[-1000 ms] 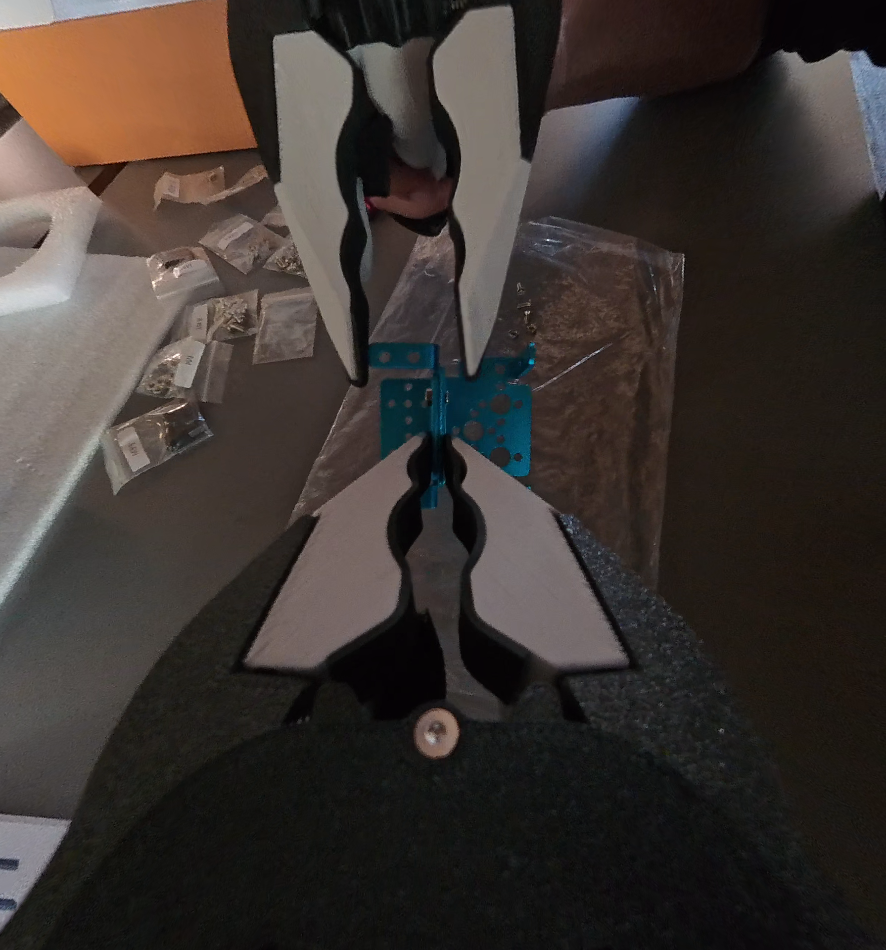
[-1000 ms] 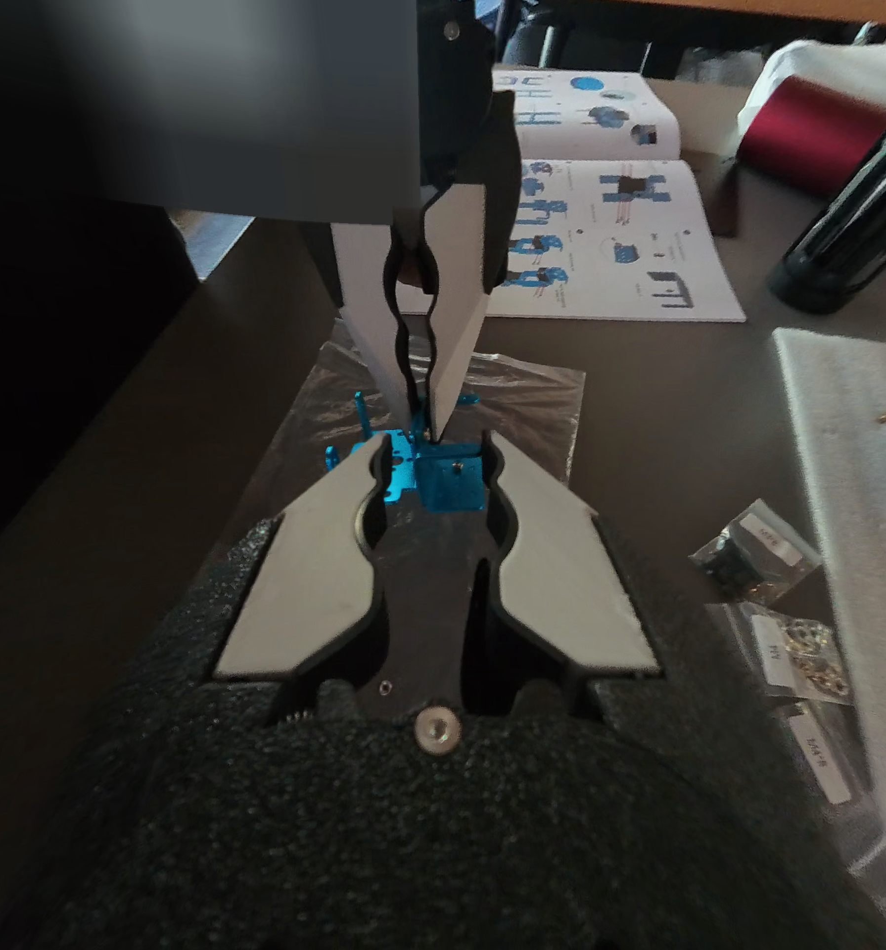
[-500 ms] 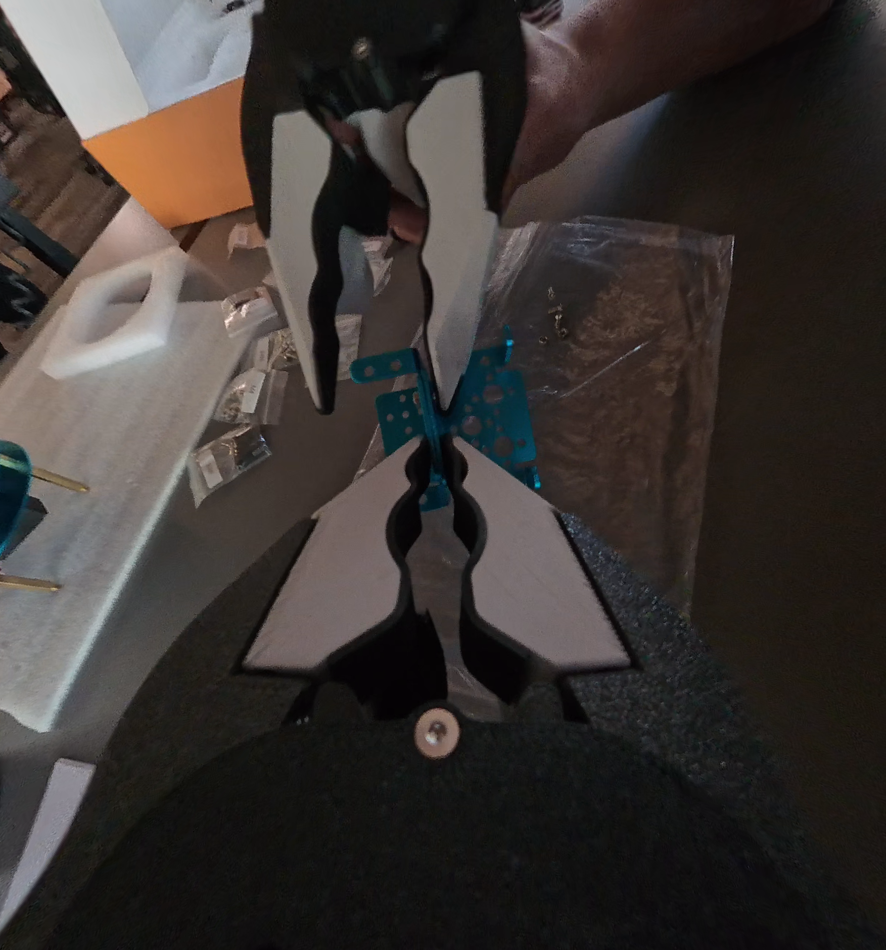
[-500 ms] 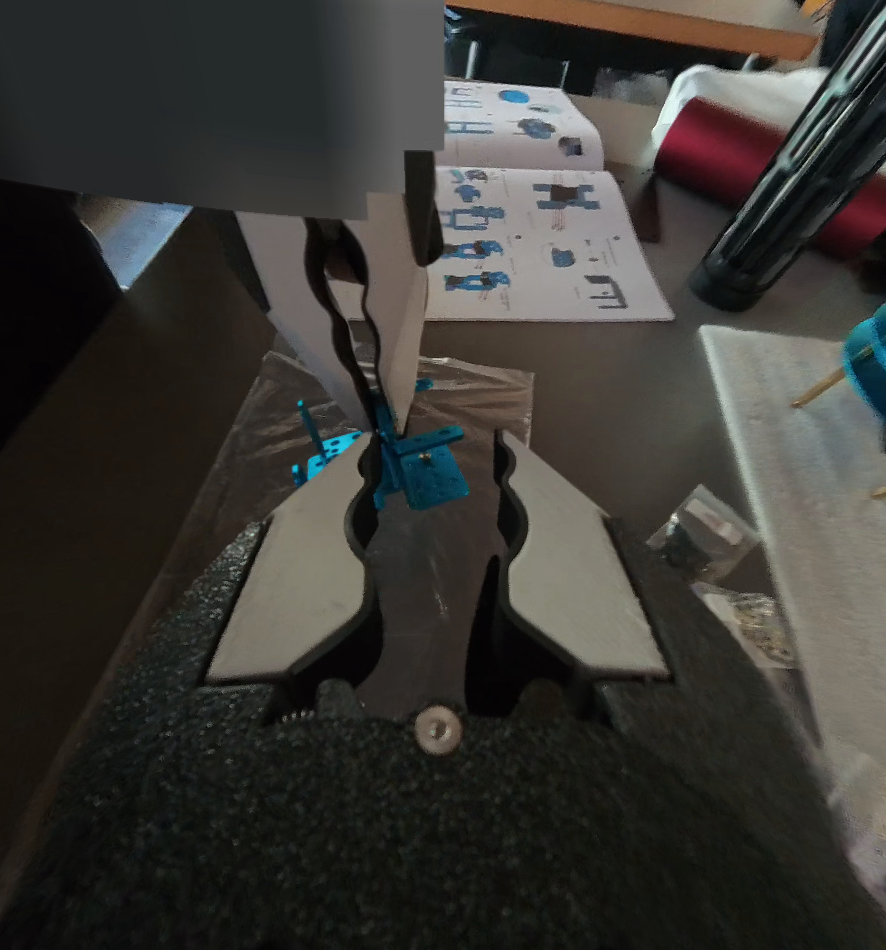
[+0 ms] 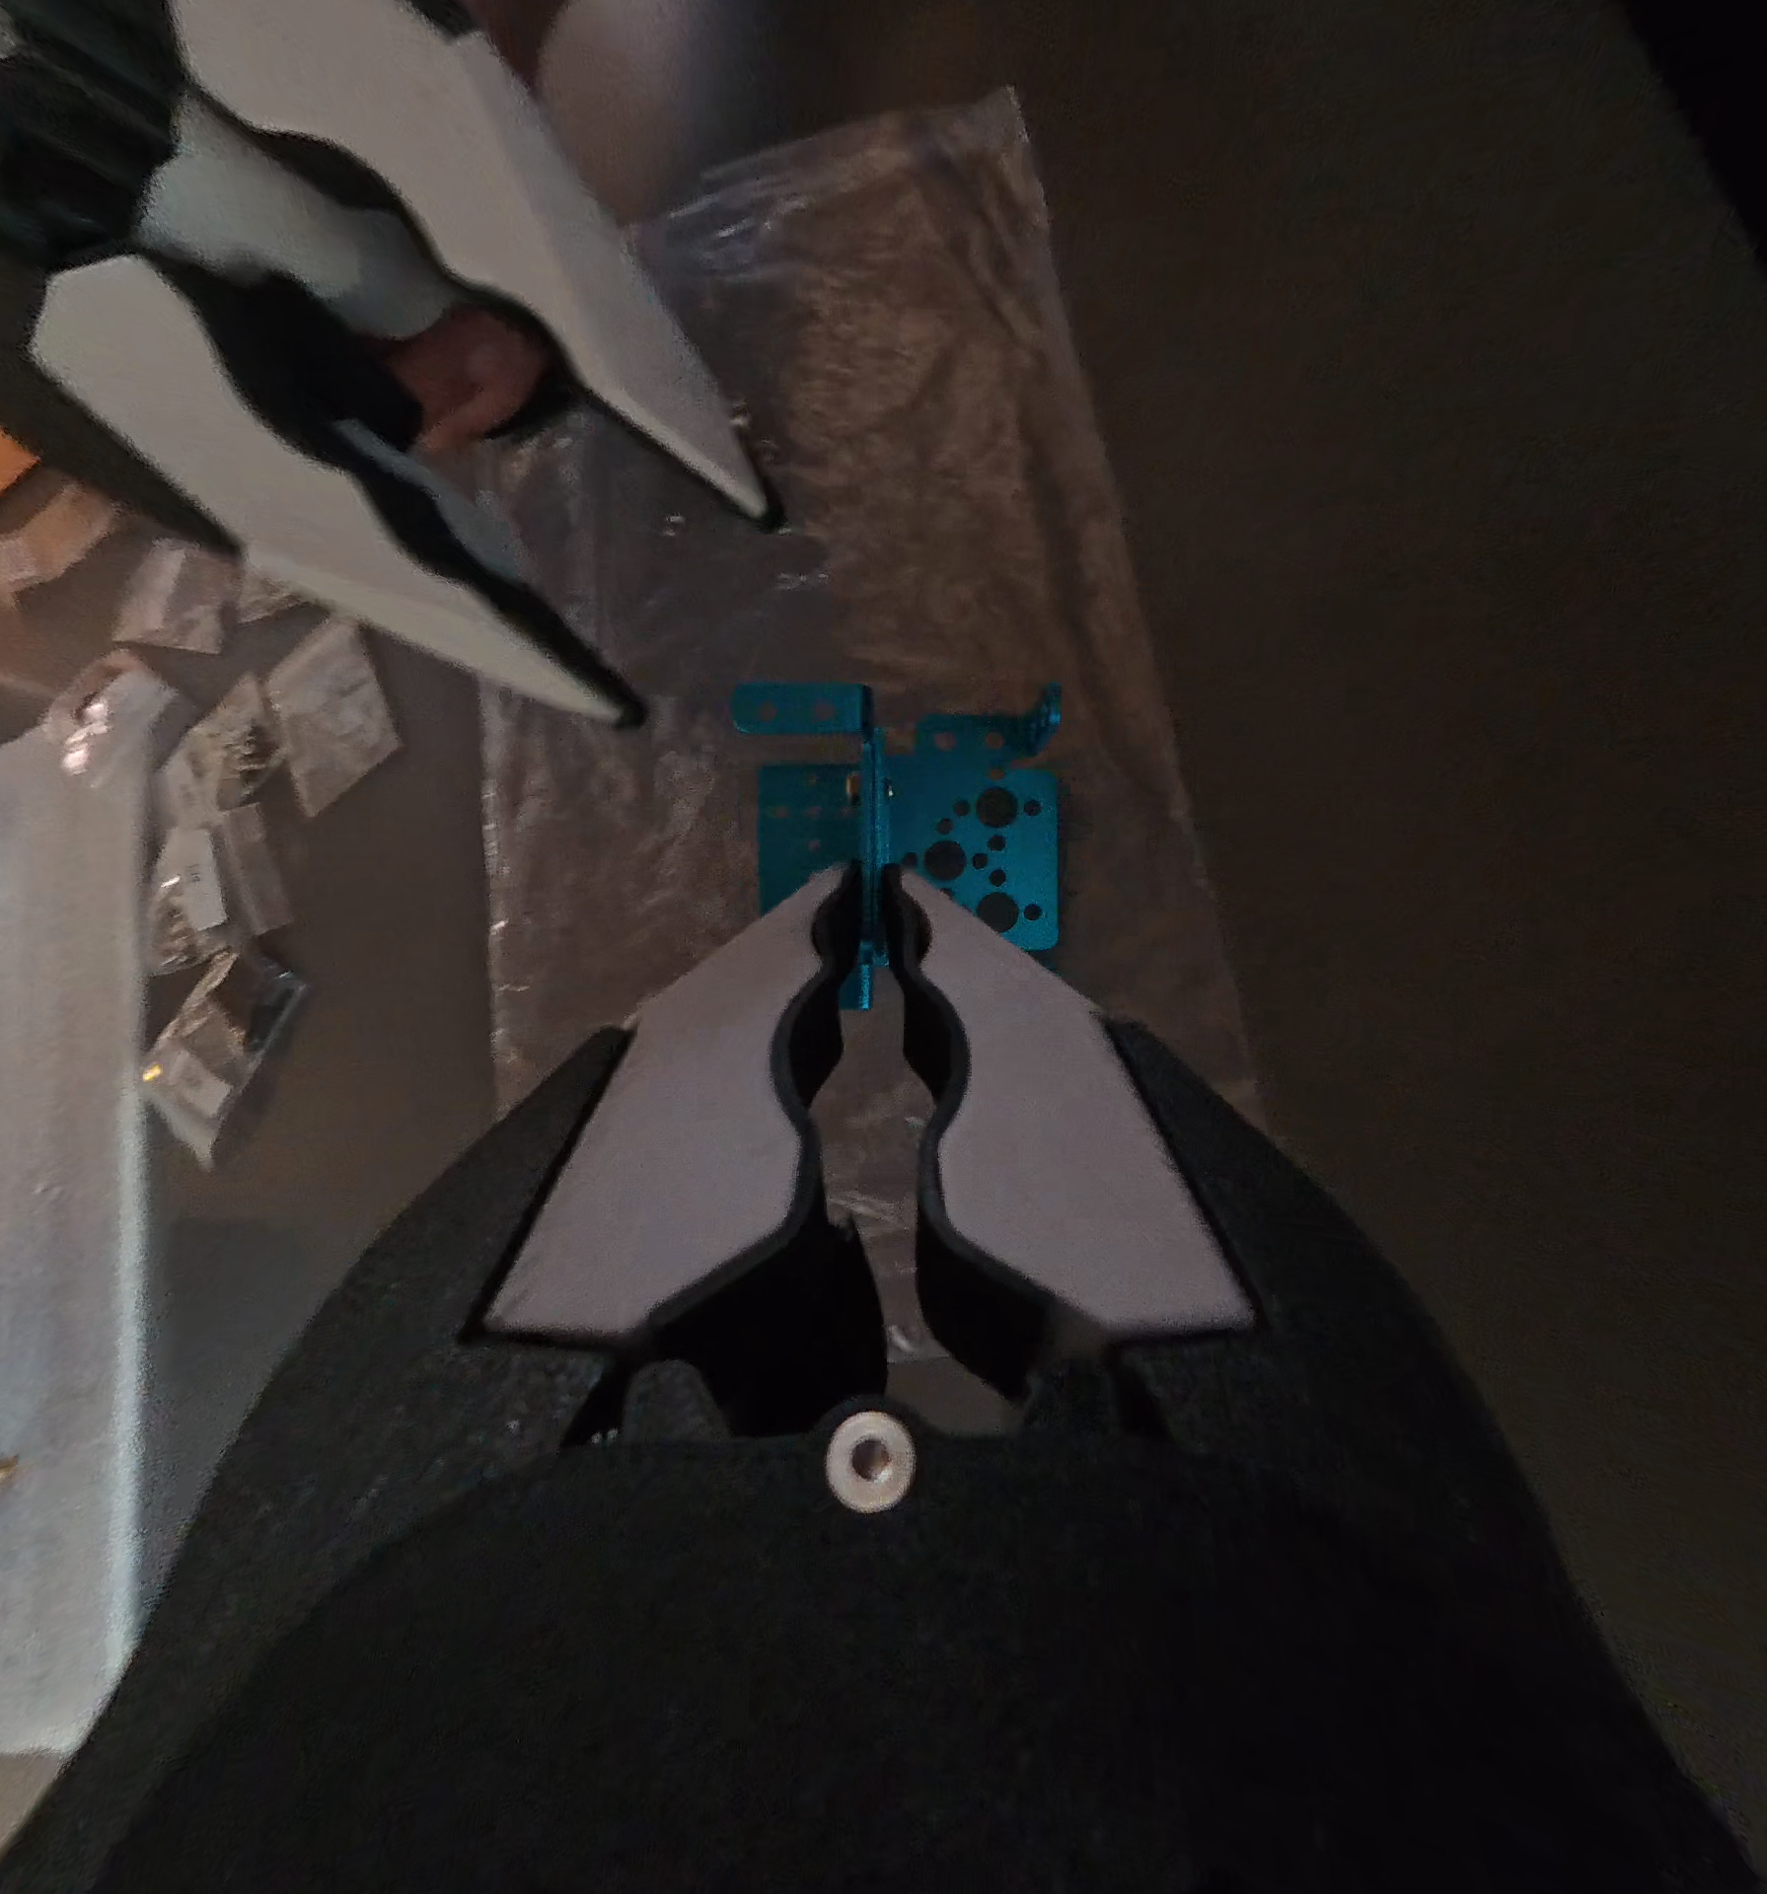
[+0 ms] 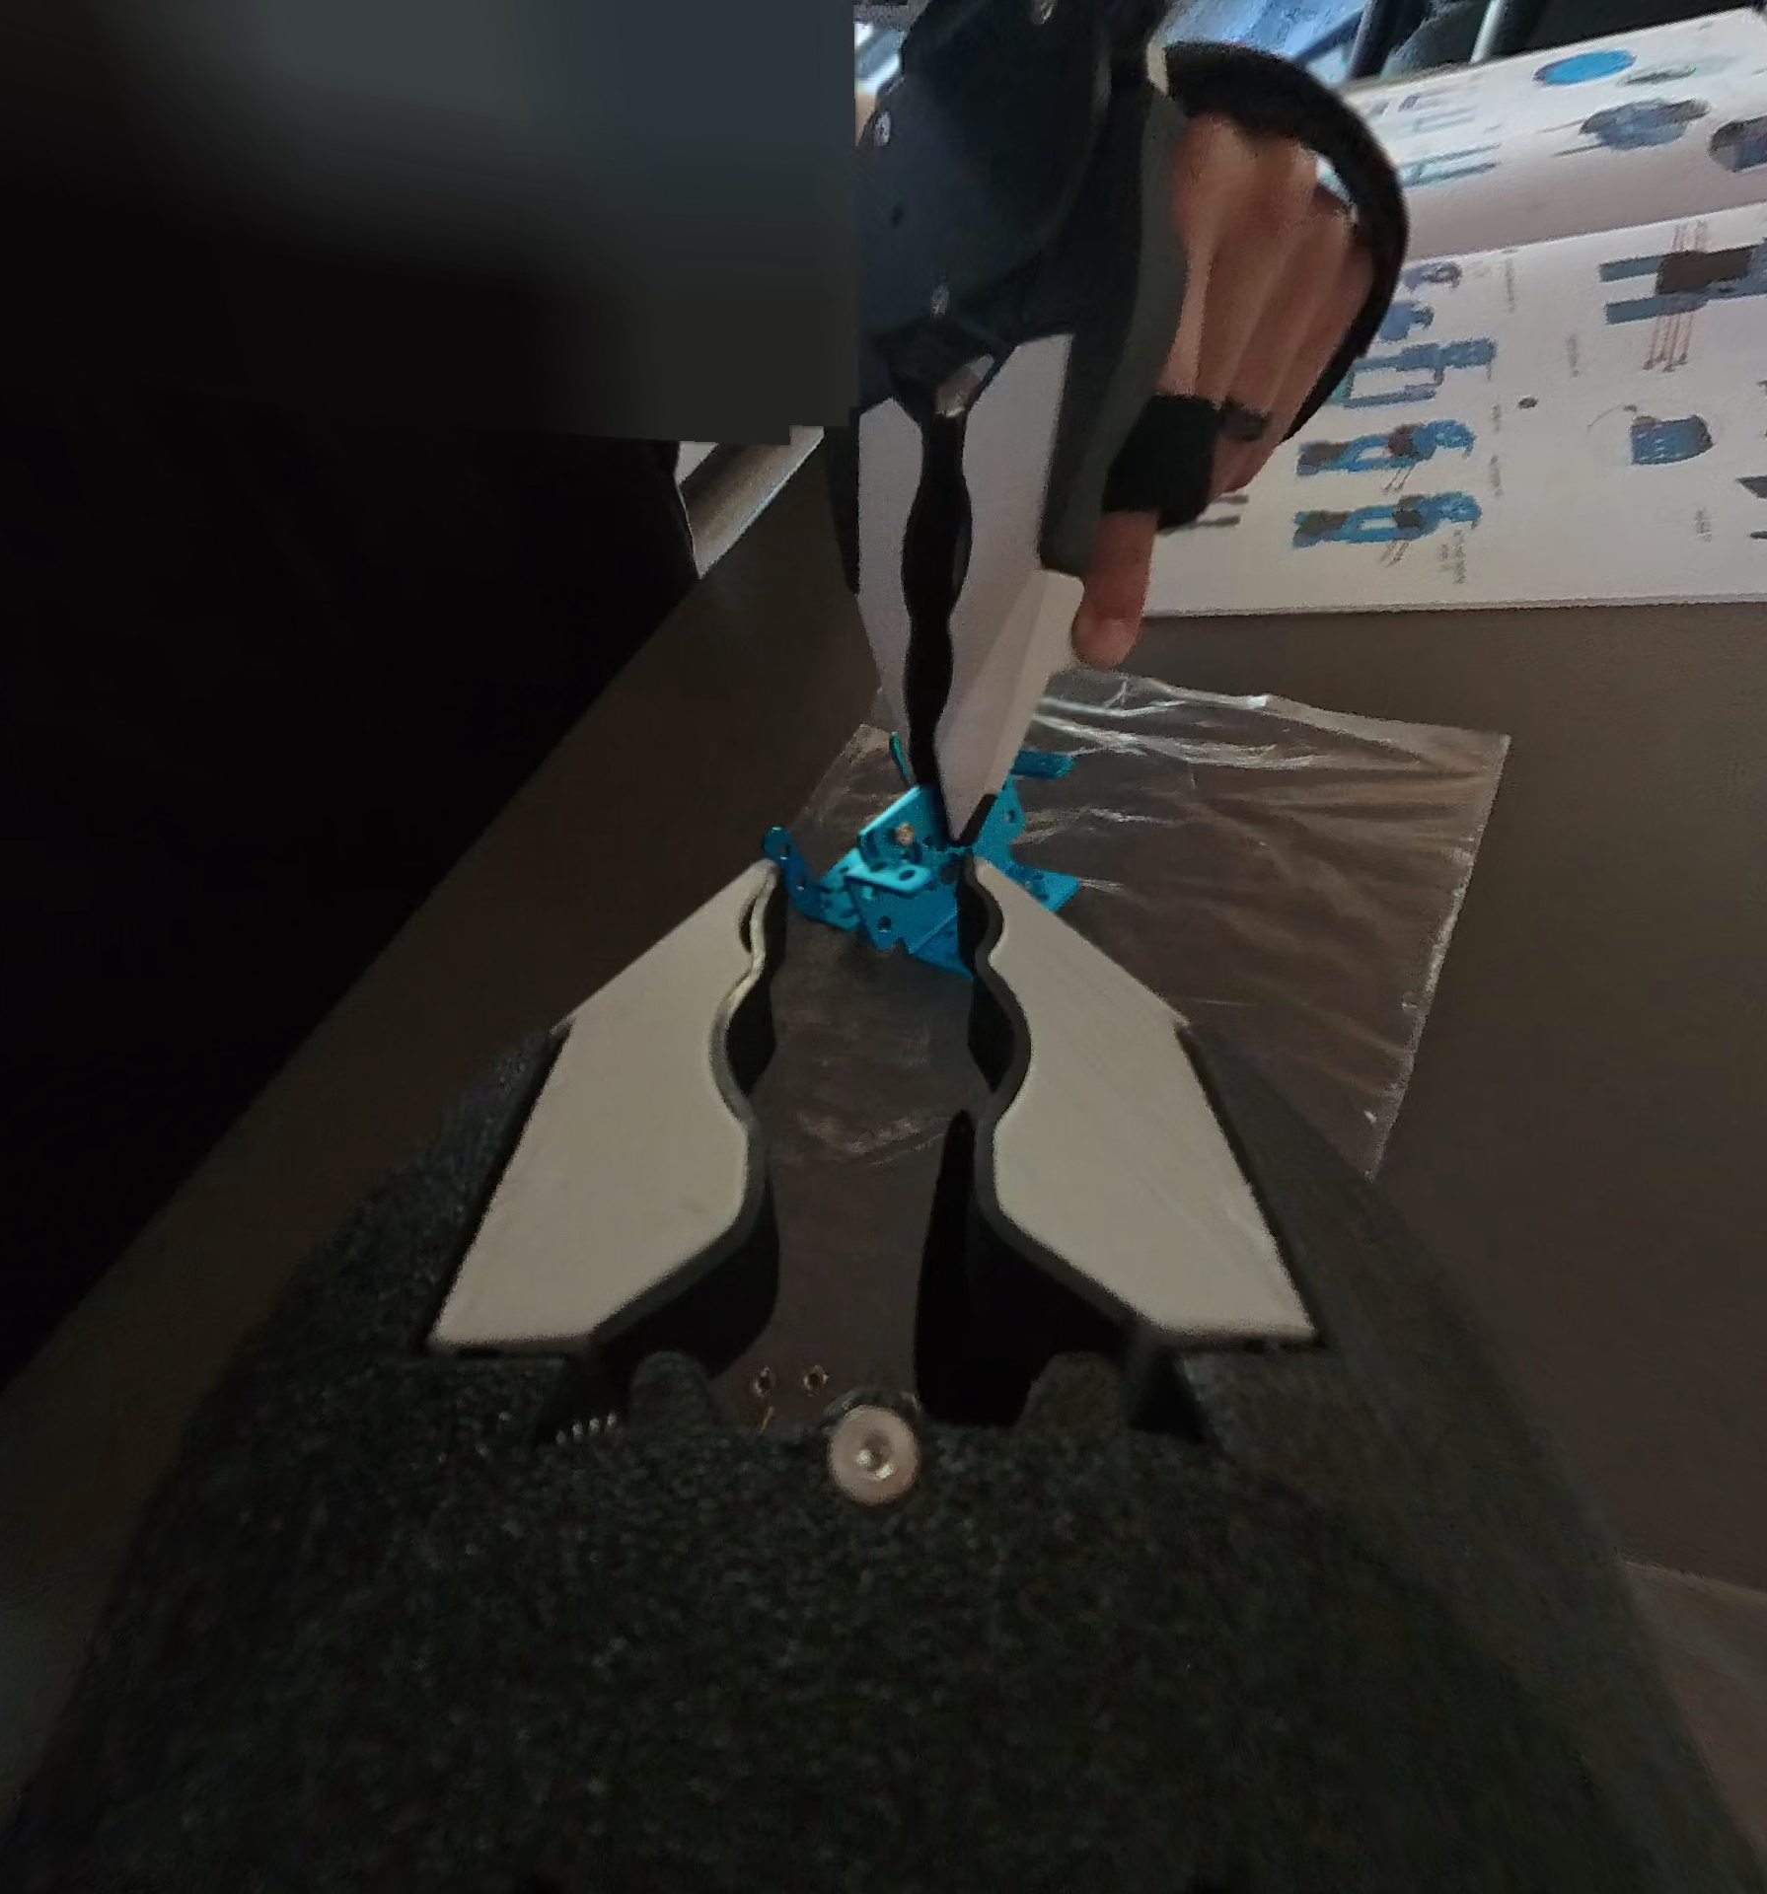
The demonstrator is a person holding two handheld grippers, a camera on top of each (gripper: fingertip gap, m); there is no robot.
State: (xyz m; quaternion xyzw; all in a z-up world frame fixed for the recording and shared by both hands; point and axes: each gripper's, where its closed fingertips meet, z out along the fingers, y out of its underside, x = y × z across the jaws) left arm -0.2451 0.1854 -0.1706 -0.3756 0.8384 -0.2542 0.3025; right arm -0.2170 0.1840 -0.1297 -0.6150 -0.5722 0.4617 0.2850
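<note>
Dark tabletop (image 5: 1473, 717) is covered by a clear plastic sheet (image 5: 910, 410). On it, a blue perforated metal bracket assembly (image 5: 971, 830) is pinched at its upright fin by the left gripper (image 5: 867, 871). Just beside it, apparently clear of it, the right gripper (image 6: 874, 881) is held spread wide. Small parts bags (image 5: 233, 779) are seen nearby.

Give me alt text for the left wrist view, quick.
The left gripper is shut on a thin upright flange of a blue perforated metal bracket, which sits on a clear plastic bag on a dark table. The open right gripper hovers at upper left, beside small parts bags.
</note>
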